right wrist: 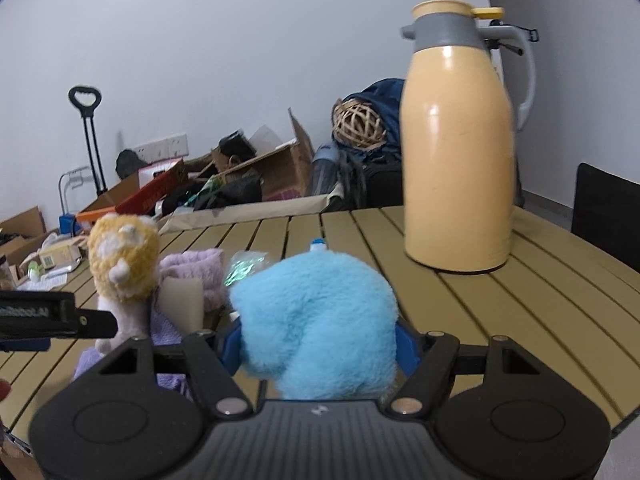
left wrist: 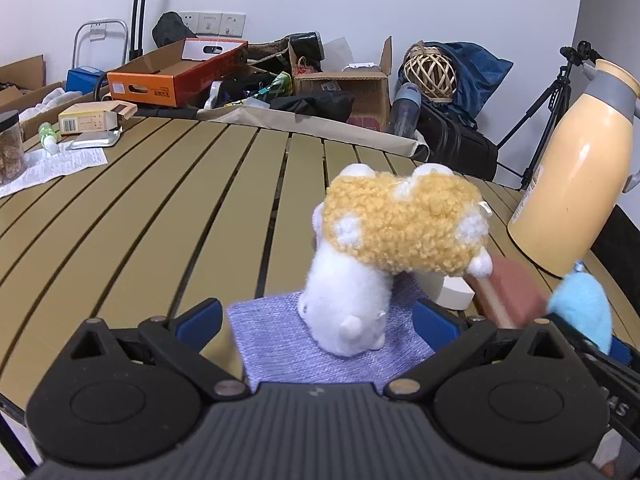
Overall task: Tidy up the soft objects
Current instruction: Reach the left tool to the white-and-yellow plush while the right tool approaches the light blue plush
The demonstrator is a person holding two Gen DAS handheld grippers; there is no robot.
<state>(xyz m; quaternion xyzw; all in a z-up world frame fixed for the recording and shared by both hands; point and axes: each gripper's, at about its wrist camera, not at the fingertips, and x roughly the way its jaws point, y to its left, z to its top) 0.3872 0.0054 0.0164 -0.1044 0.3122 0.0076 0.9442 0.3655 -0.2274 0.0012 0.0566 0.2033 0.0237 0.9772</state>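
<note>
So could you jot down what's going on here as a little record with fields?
Setting: slatted table
Right gripper: closed on a blue plush toy
Left gripper: jaws apart around a white and yellow plush toy, pads not touching it
Under that toy: purple cloth
Nearby: tall yellow thermos jug, standing upright on the table
Background: boxes and bags by the wall

A makeshift workroom or storeroom, not a tidy home. Open cardboard boxes (left wrist: 340,88), bags and a tripod (left wrist: 548,112) crowd the white wall. A slatted surface (left wrist: 160,208) holds a thermos jug (right wrist: 460,140).
</note>
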